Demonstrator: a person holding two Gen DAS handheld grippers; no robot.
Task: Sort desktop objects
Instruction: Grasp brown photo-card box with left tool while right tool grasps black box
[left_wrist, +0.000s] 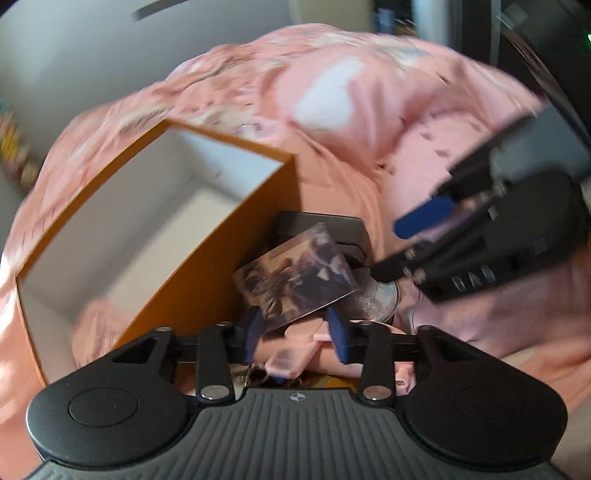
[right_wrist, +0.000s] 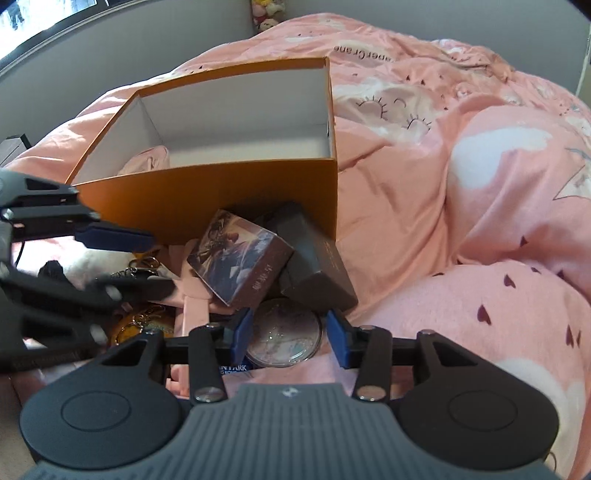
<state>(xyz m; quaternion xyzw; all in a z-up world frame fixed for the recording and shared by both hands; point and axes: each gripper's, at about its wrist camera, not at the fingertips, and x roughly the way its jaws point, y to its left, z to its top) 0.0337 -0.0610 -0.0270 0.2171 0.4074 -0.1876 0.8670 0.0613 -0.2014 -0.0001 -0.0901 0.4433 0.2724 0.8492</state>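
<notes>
An open orange box (right_wrist: 221, 195) with a white inside stands on the pink bedding. Against its near wall lean a small picture-printed box (right_wrist: 240, 254) and a dark box (right_wrist: 317, 266). A round clear disc (right_wrist: 284, 336) lies flat between the fingers of my right gripper (right_wrist: 290, 338); the far finger stands a little off its rim, so the gripper is open. My left gripper (left_wrist: 295, 334) is open over a pink flat item (left_wrist: 295, 350), with the printed box (left_wrist: 295, 280) just ahead and the orange box (left_wrist: 207, 258) to its left. The right gripper (left_wrist: 406, 245) reaches in from the right above the disc (left_wrist: 384, 299).
Keychains (right_wrist: 144, 266) and a gold round tag (right_wrist: 147, 325) lie under the left gripper (right_wrist: 129, 262). A pink soft thing (right_wrist: 147, 162) sits inside the orange box. Rumpled pink bedding (right_wrist: 480, 184) rises on the right. The left wrist view is blurred.
</notes>
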